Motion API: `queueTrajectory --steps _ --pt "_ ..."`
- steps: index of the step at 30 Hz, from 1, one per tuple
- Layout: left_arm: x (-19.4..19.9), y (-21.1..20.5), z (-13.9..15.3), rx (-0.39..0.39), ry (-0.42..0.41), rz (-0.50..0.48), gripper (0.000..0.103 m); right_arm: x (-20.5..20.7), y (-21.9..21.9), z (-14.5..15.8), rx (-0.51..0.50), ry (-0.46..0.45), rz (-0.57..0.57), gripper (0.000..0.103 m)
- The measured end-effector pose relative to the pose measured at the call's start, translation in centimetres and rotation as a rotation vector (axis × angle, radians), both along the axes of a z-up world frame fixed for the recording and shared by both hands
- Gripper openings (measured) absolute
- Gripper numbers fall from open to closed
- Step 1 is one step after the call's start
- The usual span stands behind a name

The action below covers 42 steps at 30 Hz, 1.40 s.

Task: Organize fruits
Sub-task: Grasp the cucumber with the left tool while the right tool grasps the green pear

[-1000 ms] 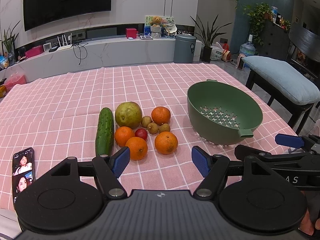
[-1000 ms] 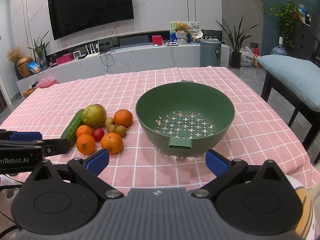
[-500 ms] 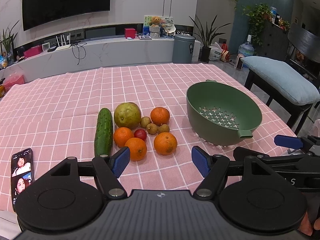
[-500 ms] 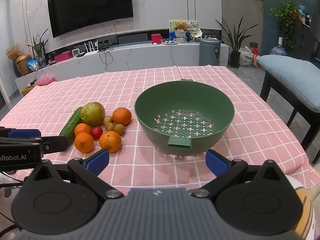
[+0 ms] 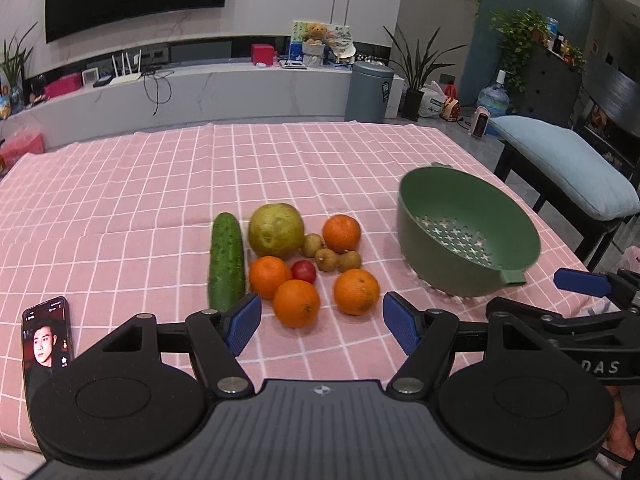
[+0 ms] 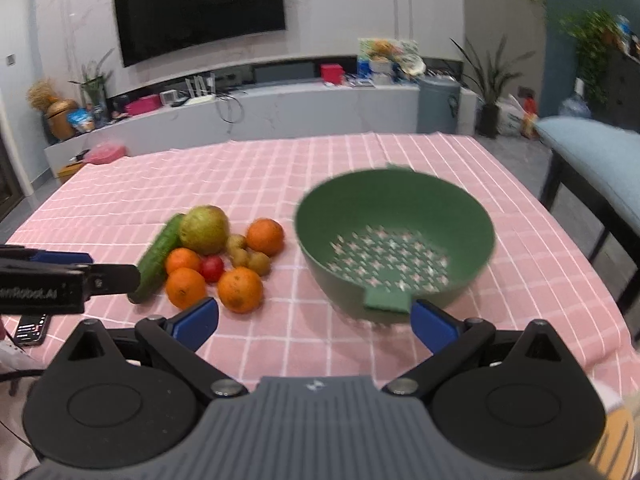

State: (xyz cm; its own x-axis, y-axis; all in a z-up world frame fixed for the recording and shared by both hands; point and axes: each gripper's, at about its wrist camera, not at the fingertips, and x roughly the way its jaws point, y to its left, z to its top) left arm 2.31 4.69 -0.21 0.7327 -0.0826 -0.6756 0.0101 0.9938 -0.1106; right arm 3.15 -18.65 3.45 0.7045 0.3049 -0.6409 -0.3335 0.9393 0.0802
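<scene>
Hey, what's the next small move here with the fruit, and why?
Probably ease the left gripper forward and down onto the nearest orange. Both grippers are open and hold nothing, the green colander has no fruit in it, and that orange lies just ahead between the fingers.

Bare pink tablecloth (image 5: 160, 184) fills the upper half of the left wrist frame. At centre, packed fruit blocks the way: cucumber (image 5: 227, 256) left, oranges (image 5: 296, 303) nearest. Right, the green colander (image 5: 468, 236); an open strip lies between. Phone (image 5: 47, 344) lower left
</scene>
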Motion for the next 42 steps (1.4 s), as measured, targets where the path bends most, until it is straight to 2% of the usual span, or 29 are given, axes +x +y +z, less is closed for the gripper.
queueTrajectory --steps 3,7,11,15,19,22,26,29,31,36,42 --pt "1.0 1.5 0.4 -0.016 0.011 0.017 0.08 0.5 1.3 0.5 -0.039 -0.048 0.045 0.096" --pt "3.2 3.3 0.5 -0.029 0.049 0.069 0.076 2.1 3.4 1.0 -0.061 -0.066 0.12 0.08" --pt "5.8 4.6 0.0 -0.01 0.082 0.095 0.07 4.1 5.2 1.0 -0.043 -0.059 0.187 0.077" --pt "7.9 5.9 -1.0 -0.03 0.098 0.107 0.069 6.4 7.2 0.6 -0.021 -0.056 0.247 0.076" --pt "9.1 7.3 -2.5 -0.08 0.105 0.116 0.069 8.9 9.6 0.0 -0.02 -0.024 0.252 0.076" --pt "9.8 8.6 -3.7 -0.145 0.128 0.121 0.069 10.8 10.5 -0.9 0.029 0.039 0.238 0.076" --pt "10.6 10.3 -5.0 -0.212 0.164 0.13 0.069 12.5 11.8 -2.0 0.061 0.065 0.239 0.076" --pt "11.2 10.8 -5.8 -0.235 0.2 0.141 0.068 13.4 12.8 -2.8 0.07 0.079 0.251 0.073" --pt "11.4 10.8 -6.2 -0.228 0.219 0.145 0.067 14.0 13.5 -3.3 0.073 0.091 0.262 0.068" --pt "11.7 11.4 -7.0 -0.23 0.249 0.169 0.066 14.9 14.5 -4.2 0.081 0.101 0.288 0.068" --pt "11.7 12.0 -7.7 -0.308 0.248 0.187 0.061 16.4 14.8 -5.1 0.128 0.15 0.26 0.067"
